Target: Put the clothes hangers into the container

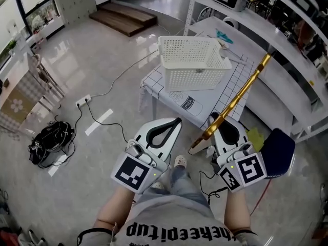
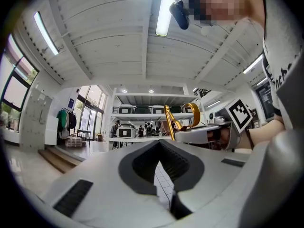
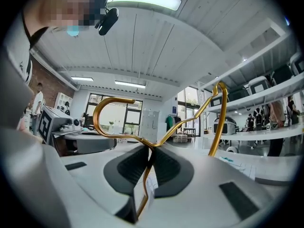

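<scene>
Floor: glossy pale tile, big open room. A wooden step is at the far side and white shelves run along the right. A power strip with trailing cables lies on the floor at left, with a black bag near it.

Table: low, with a white grid-print cloth, standing ahead of the person and just beside the shelves.

Basket: white, perforated and open-topped. It sits upright on the far part of the table. Only its own mesh bottom shows inside.

Hanger: gold metal, outside the basket and off the table. It is held in the air near the table's near-right corner and slants up and right toward the shelves in the head view.

Right gripper: jaws nearly together, pinching the hanger at the neck. The right gripper view shows the wire running between the pads, with the hook curling out to the left past the tips.

Left gripper: beside the right one and pointing level at the table. Its tips meet, and the left gripper view shows nothing between the pads, just table cloth through the gap behind them.
</scene>
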{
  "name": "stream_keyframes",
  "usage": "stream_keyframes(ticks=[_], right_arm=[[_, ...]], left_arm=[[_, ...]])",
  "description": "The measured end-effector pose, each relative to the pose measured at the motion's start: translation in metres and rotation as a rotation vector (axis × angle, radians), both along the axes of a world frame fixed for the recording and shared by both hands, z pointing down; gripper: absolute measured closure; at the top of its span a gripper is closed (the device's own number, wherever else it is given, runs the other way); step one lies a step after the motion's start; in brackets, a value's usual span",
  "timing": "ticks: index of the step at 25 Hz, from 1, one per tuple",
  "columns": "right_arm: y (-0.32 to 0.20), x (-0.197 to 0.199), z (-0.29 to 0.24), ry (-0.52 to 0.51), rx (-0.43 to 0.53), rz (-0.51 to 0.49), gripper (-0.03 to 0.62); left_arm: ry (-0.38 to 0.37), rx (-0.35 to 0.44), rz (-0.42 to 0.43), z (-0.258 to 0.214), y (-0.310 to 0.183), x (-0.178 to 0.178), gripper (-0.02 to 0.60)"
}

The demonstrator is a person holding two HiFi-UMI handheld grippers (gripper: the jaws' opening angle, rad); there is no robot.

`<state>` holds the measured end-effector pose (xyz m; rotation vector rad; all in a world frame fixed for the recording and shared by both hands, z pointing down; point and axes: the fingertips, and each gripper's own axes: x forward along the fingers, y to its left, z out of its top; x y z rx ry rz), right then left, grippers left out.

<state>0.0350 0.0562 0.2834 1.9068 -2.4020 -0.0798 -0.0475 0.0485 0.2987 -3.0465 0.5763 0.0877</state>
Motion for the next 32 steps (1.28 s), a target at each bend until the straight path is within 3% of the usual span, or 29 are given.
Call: stream_keyframes(ticks=[19,32], right_arm=[[-0.145,0.092,-0.056,0.027,0.067,-0.155,0.559],[-0.209,0.140,-0.097,0.053,0.155,-0.266,0.559]], left_arm=[[0.007,-0.003,-0.156,-0.012,-0.121,0.081,0.568],[-0.012,0.014,-0.276,-0.007,-0.159,0.124,0.568]])
